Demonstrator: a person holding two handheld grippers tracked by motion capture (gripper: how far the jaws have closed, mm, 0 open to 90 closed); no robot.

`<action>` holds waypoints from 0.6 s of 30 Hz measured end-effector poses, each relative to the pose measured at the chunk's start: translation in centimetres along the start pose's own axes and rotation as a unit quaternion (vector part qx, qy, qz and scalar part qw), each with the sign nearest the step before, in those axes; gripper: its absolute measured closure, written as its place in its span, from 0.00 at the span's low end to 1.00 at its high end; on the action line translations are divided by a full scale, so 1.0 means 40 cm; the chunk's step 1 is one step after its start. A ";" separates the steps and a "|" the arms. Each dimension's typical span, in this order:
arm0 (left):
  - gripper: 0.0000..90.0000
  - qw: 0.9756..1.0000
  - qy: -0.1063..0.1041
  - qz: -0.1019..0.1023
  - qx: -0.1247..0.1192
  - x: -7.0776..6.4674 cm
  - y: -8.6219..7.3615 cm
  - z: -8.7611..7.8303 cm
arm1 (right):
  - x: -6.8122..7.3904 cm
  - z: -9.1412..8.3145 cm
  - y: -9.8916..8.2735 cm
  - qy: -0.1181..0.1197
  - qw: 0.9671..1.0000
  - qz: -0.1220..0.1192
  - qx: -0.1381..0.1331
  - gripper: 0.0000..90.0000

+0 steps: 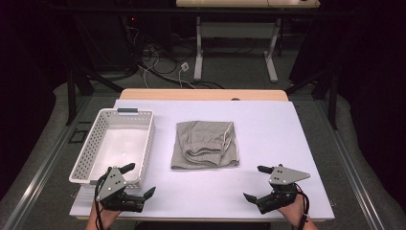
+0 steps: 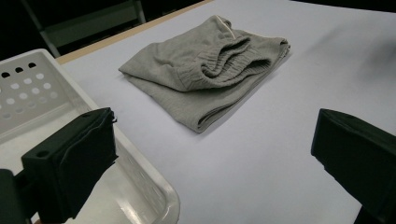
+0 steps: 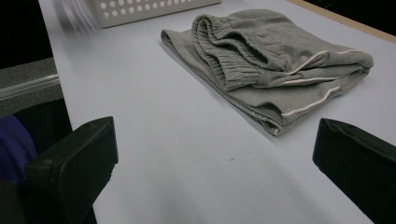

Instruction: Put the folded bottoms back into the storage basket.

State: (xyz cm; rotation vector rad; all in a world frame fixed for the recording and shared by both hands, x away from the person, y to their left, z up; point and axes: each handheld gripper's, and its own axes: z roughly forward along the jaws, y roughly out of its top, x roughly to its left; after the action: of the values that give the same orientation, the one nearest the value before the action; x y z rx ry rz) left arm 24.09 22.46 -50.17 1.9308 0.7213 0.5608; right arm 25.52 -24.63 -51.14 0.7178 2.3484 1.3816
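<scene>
Folded grey sweatpants mid-frame, between and above both grippers; left gripper and right gripper jaws wide, empty, about equally near.

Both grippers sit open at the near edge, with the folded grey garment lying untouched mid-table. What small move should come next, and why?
Probably bring the right gripper forward toward the folded grey garment. Both it and the left gripper are open and empty, apart from the cloth, and the white basket at the left has room inside.
</scene>
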 end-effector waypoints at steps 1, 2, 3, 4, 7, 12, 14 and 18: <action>0.00 1.000 0.000 0.000 0.000 0.000 0.000 0.001 | 0.000 0.001 0.000 0.000 1.000 0.001 0.001 0.00; 0.00 1.000 -0.001 -0.001 0.001 -0.001 0.000 0.001 | 0.000 0.001 0.000 0.001 1.000 0.000 0.001 0.00; 0.00 1.000 0.000 -0.001 0.000 -0.002 0.000 0.002 | 0.000 0.002 -0.001 0.001 1.000 -0.001 0.002 0.00; 0.00 1.000 0.000 -0.001 0.000 -0.002 0.000 0.002 | 0.000 0.002 -0.001 0.001 1.000 -0.001 0.002 0.00; 0.00 1.000 -0.001 0.000 0.000 -0.004 0.002 0.003 | 0.001 0.005 -0.001 0.002 1.000 0.001 0.003 0.00; 0.00 1.000 0.001 0.002 0.001 -0.013 0.007 0.008 | 0.002 0.010 -0.001 0.007 1.000 0.002 0.008 0.00; 0.00 1.000 0.000 0.003 0.000 -0.017 0.009 0.011 | 0.003 0.012 -0.001 0.008 1.000 0.002 0.008 0.00; 0.00 1.000 -0.003 0.004 0.002 -0.025 0.012 0.018 | 0.003 0.017 0.000 0.009 1.000 0.003 0.010 0.00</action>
State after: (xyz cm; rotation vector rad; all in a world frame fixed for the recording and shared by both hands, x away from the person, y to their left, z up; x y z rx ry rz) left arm 23.97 21.15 -50.10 1.9387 0.7105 0.5596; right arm 25.77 -24.08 -51.46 0.7212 2.3788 1.3747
